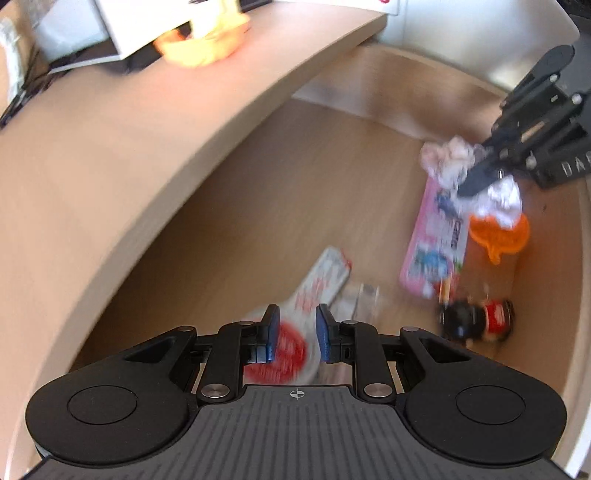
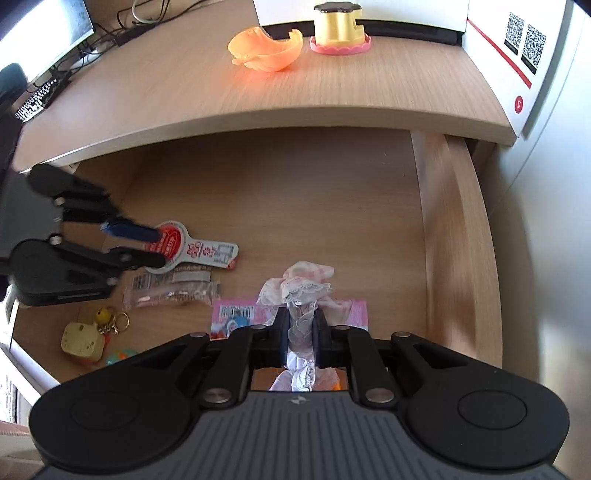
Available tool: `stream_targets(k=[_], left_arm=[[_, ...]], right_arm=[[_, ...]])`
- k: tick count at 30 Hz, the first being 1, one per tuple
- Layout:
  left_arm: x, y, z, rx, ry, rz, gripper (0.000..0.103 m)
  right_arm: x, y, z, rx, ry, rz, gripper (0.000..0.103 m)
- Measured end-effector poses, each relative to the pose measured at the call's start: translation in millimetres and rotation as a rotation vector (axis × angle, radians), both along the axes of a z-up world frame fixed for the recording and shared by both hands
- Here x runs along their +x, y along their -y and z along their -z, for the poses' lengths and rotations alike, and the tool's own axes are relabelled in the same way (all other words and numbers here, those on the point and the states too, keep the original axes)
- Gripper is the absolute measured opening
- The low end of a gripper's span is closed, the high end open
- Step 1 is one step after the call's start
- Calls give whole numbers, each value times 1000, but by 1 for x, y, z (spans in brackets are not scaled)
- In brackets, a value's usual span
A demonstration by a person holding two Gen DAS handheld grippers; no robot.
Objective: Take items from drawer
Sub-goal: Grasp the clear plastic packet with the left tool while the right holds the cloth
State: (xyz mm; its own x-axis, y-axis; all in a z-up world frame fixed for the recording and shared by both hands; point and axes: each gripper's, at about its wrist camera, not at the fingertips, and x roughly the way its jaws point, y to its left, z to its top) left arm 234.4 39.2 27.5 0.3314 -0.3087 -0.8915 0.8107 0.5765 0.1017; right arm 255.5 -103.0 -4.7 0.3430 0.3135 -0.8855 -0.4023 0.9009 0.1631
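The open wooden drawer [image 2: 295, 192] sits under the desk edge. My right gripper [image 2: 301, 325] is shut on a crumpled pink and white lace cloth [image 2: 306, 280], held just above a pink card package [image 2: 236, 317]. In the left wrist view the same cloth [image 1: 447, 155] hangs from the right gripper [image 1: 476, 181] at the far right. My left gripper [image 1: 295, 332] is open, its blue pads [image 1: 273, 332] on either side of the round red end of a white paddle-shaped package [image 1: 325, 273]. The right wrist view shows that package [image 2: 199, 251] lying flat, its red end between the left gripper's [image 2: 159, 247] fingers.
A clear wrapper packet [image 2: 173, 291], a yellow keychain toy [image 2: 81, 339], a black and red figure [image 1: 476, 321] and an orange piece [image 1: 498, 232] lie in the drawer. An orange bowl [image 2: 266, 48], a yellow and pink toy [image 2: 340, 33] and a white box [image 2: 517, 48] stand on the desk.
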Motion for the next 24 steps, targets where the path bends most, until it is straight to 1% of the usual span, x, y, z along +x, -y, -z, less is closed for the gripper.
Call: stream_targets(k=[1, 4, 5, 6, 8, 11, 13, 16, 17, 19, 22, 24], left_arm=[[3, 6, 2, 11, 12, 21, 25], [9, 20, 13, 102, 44, 104, 25], [10, 22, 15, 117, 59, 130, 25], [12, 22, 14, 114, 65, 150, 26], [17, 22, 14, 122, 48, 160, 28], [18, 25, 13, 108, -2, 189, 22], [17, 25, 13, 109, -36, 227, 22], [13, 22, 11, 104, -83, 263, 23], [12, 19, 11, 101, -91, 274, 26], [8, 14, 12, 99, -92, 274, 26], [8, 5, 11, 89, -98, 246, 25], [2, 3, 9, 89, -106, 269, 28]], right_arm=[[1, 0, 1, 5, -1, 0, 12], [4, 1, 3, 10, -5, 5, 12], [4, 1, 3, 7, -2, 6, 12], [4, 1, 3, 3, 0, 7, 12], [5, 2, 5, 6, -12, 11, 12], [5, 1, 6, 7, -22, 5, 12], [5, 1, 6, 7, -27, 6, 13], [6, 3, 7, 14, -30, 13, 13], [7, 3, 7, 15, -30, 15, 13], [7, 3, 8, 9, -27, 16, 13], [6, 1, 8, 2, -24, 9, 13], [5, -1, 7, 1, -22, 1, 13]])
